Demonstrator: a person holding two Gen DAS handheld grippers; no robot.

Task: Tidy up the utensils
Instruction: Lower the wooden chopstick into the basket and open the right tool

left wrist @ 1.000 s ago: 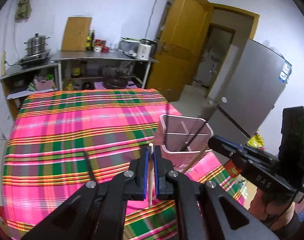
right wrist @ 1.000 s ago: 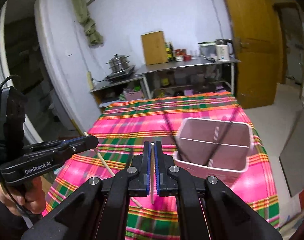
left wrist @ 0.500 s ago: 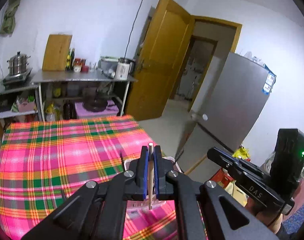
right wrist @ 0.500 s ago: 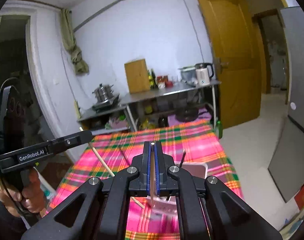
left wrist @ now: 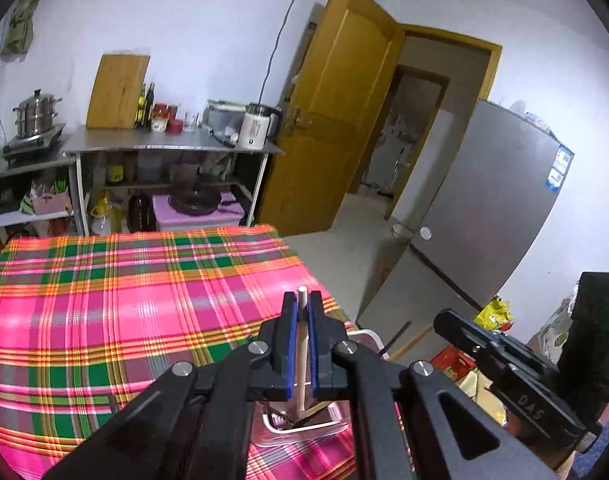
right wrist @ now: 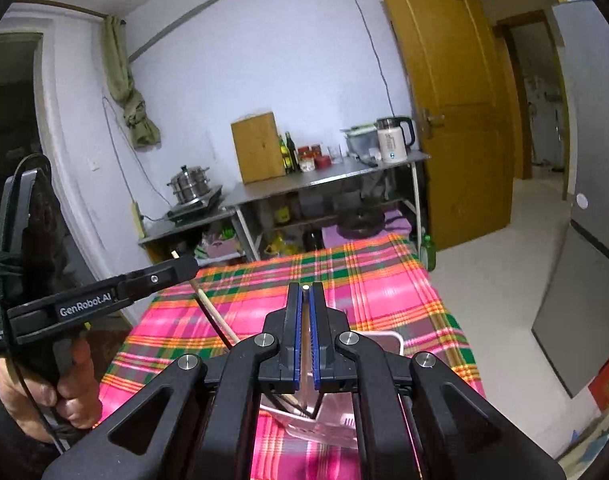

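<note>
My left gripper [left wrist: 302, 304] is shut on a pale wooden chopstick [left wrist: 301, 356] that stands upright, its lower end inside the pink utensil holder [left wrist: 364, 334] below. My right gripper [right wrist: 305, 294] is shut on a second pale chopstick [right wrist: 305, 289], seen end-on, also over the holder [right wrist: 384, 338]. Dark chopsticks [right wrist: 288, 404] lie inside the holder. In the right wrist view the left gripper [right wrist: 176, 268] shows at left with its chopstick [right wrist: 212, 312] slanting down. In the left wrist view the right gripper [left wrist: 448, 320] shows at right with its chopstick [left wrist: 412, 340].
The holder stands near the right front of a table with a pink plaid cloth [left wrist: 104, 300]. A steel shelf [left wrist: 172, 146] with a kettle, bottles and a pot stands behind. A yellow door [left wrist: 332, 120] and a grey fridge [left wrist: 484, 208] are to the right.
Both grippers have dropped lower toward the holder, which now sits just beneath the fingers. Each chopstick's lower end now reaches into it. Both stay shut.
</note>
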